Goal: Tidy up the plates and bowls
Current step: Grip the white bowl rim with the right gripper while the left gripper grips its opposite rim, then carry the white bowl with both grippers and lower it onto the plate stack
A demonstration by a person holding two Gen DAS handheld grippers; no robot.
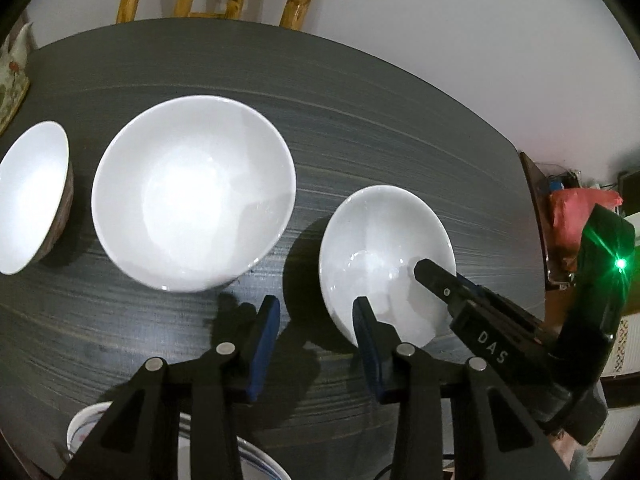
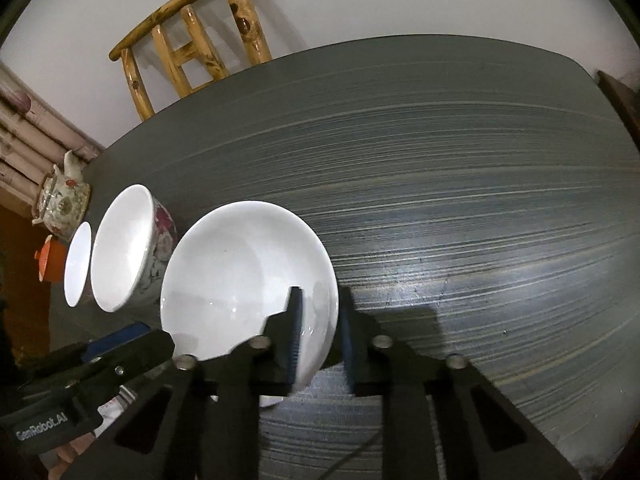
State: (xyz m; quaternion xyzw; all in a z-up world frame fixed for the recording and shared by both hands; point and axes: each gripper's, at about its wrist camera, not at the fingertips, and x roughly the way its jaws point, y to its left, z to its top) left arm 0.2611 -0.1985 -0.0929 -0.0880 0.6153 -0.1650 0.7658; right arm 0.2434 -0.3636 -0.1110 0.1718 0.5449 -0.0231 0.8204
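While my right claw [image 2: 318,336] pinches the rim of the small white bowl [image 2: 240,280], one finger inside and one outside, my left claw [image 1: 316,320] hangs wide apart with nothing in it just beside that bowl. It sits on the dark table [image 2: 460,200], right of a bigger white bowl [image 1: 192,196] and a flowered bowl [image 2: 132,248]. A teapot [image 2: 62,200] stands further left.

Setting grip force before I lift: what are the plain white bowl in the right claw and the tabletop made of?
White bowl: looks like glazed ceramic or porcelain; glossy, with sharp highlights, though melamine can't be excluded. Table: dark grey, matte, streaked grain, probably laminate or painted wood. The right claw straddles the bowl's rim.
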